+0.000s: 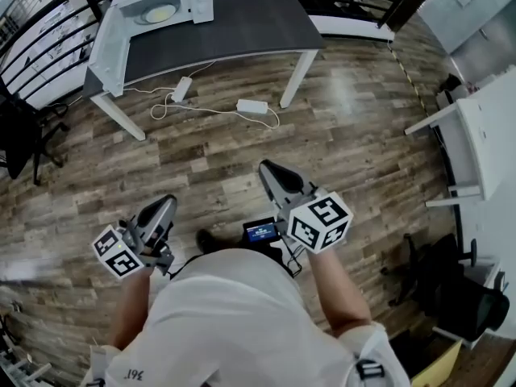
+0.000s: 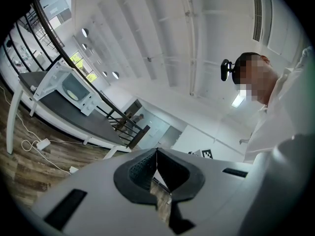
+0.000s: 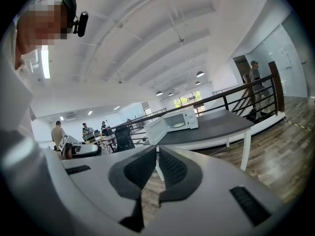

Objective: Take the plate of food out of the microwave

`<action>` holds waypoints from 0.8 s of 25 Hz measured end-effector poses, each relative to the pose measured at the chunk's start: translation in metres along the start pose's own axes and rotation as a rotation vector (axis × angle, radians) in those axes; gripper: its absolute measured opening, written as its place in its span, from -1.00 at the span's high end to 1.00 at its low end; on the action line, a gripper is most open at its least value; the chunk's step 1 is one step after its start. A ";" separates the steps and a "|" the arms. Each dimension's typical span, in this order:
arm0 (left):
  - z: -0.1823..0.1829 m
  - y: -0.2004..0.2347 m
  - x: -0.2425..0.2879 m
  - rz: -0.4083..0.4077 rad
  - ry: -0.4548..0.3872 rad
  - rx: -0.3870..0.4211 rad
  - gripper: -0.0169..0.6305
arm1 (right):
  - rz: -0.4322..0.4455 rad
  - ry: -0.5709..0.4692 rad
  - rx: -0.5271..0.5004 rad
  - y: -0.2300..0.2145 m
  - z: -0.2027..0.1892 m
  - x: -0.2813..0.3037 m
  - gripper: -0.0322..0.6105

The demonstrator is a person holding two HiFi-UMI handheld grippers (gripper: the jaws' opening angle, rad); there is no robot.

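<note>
Both closed and empty, left gripper [image 1: 165,205] and right gripper [image 1: 272,175] hang far from the microwave [image 1: 165,2]; I'd approach squarely, then open for the plate [image 1: 159,13].

Your left claw [image 1: 164,206] sits at 8 o'clock in the head view, jaws pressed together on nothing, nose aimed toward 1 o'clock. Your right claw [image 1: 272,172], just below centre, is likewise closed and empty, aimed toward 11 o'clock. Your left forearm [image 1: 131,313] and right forearm [image 1: 339,290] are bare.
</note>
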State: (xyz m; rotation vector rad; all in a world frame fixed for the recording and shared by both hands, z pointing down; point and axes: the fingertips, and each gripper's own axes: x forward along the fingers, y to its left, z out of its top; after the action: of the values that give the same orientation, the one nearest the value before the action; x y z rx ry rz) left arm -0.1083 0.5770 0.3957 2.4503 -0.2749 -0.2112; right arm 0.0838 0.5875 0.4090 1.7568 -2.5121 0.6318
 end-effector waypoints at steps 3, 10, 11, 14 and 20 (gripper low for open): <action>0.004 0.003 0.003 -0.008 -0.004 0.003 0.93 | -0.025 0.007 -0.007 -0.006 0.001 0.005 0.79; 0.002 0.006 0.002 -0.008 -0.009 -0.009 0.93 | -0.051 0.010 -0.030 -0.011 -0.002 0.010 0.73; 0.002 0.007 0.002 -0.009 -0.010 -0.011 0.93 | -0.052 0.010 -0.035 -0.011 -0.003 0.011 0.73; -0.001 0.011 0.000 -0.009 -0.010 -0.018 0.93 | -0.058 0.009 -0.036 -0.010 -0.005 0.013 0.73; -0.008 0.013 0.001 -0.017 0.001 -0.028 0.93 | -0.056 -0.005 -0.025 -0.006 -0.008 0.013 0.73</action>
State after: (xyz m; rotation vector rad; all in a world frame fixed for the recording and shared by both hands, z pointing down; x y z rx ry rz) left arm -0.1076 0.5718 0.4102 2.4256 -0.2498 -0.2199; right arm 0.0830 0.5767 0.4214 1.8155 -2.4529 0.5912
